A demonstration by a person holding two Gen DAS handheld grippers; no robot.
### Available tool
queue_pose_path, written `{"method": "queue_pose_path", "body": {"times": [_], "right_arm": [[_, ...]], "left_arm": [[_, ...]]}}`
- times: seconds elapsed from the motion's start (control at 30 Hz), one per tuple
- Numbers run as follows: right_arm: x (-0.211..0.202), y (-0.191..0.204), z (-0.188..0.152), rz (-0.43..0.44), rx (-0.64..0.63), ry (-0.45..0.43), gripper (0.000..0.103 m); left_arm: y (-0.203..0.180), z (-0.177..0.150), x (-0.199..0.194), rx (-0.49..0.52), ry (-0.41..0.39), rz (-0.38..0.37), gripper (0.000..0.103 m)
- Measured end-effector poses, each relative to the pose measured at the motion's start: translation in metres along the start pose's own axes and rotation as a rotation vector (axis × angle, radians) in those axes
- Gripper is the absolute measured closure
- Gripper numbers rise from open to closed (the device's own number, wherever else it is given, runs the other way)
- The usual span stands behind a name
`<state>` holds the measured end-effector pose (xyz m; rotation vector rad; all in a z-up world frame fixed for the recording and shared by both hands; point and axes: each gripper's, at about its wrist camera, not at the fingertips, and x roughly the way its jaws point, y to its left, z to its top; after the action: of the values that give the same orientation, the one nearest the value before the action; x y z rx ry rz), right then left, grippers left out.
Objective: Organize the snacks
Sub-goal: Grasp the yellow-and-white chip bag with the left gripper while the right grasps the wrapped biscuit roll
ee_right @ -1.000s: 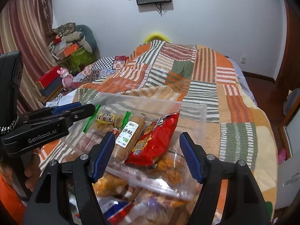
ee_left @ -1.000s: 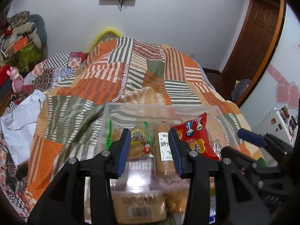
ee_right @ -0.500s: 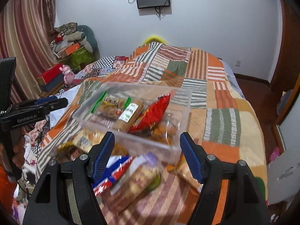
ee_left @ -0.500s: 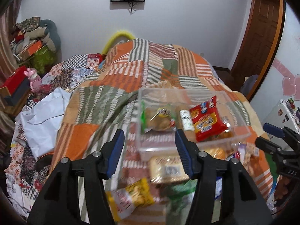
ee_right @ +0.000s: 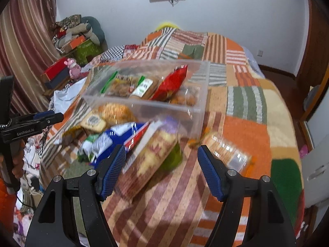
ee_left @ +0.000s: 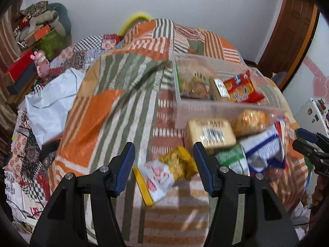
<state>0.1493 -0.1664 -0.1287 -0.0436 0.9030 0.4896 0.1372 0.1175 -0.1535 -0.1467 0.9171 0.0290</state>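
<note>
A clear plastic box [ee_left: 205, 105] [ee_right: 144, 107] stands on the quilted bed and holds a red packet [ee_left: 240, 86] [ee_right: 170, 82] and wrapped pastries. Several loose snacks lie in front of it: a yellow-and-white packet [ee_left: 164, 170], a barcoded bread [ee_left: 211, 132], a blue-and-white packet [ee_left: 263, 148] [ee_right: 121, 135], a tan packet [ee_right: 150, 156] and a clear biscuit pack [ee_right: 226, 152]. My left gripper [ee_left: 163, 154] hovers over the yellow-and-white packet, its jaws opening and pressing on nothing. My right gripper [ee_right: 162, 156] stands open above the tan packet, apart from it.
A patchwork quilt [ee_left: 107, 107] covers the bed. A white bag [ee_left: 49, 103], a pink toy [ee_left: 41, 61] and stacked boxes [ee_right: 55, 76] lie at the left. A wooden door [ee_left: 292, 30] and a white appliance [ee_left: 316, 113] stand at the right.
Both grippers have drawn back from the box, so it looks smaller and farther. The left jaws have widened. Loose snacks in front of the box have come into view.
</note>
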Motion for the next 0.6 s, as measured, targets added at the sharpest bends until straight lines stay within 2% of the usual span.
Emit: {"method": "queue_pose_path", "body": {"times": [0.07, 0.27, 0.47, 0.6], "right_arm": [[0.003, 0.001, -0.006, 0.001, -0.002, 0.021, 0.034], [0.011, 0.004, -0.014, 0.006, 0.003, 0.061, 0.034], [0.022, 0.011, -0.012, -0.003, -0.009, 0.063, 0.034], [0.026, 0.011, -0.009, 0.005, -0.001, 0.067, 0.034]], "left_arm": [[-0.001, -0.008, 0.001, 0.004, 0.004, -0.003, 0.036], [-0.006, -0.023, 0.011, 0.015, 0.035, -0.030, 0.031], [-0.008, -0.036, 0.019, 0.067, 0.035, 0.010, 0.029], [-0.002, -0.039, 0.032, 0.055, 0.067, 0.013, 0.029]]}}
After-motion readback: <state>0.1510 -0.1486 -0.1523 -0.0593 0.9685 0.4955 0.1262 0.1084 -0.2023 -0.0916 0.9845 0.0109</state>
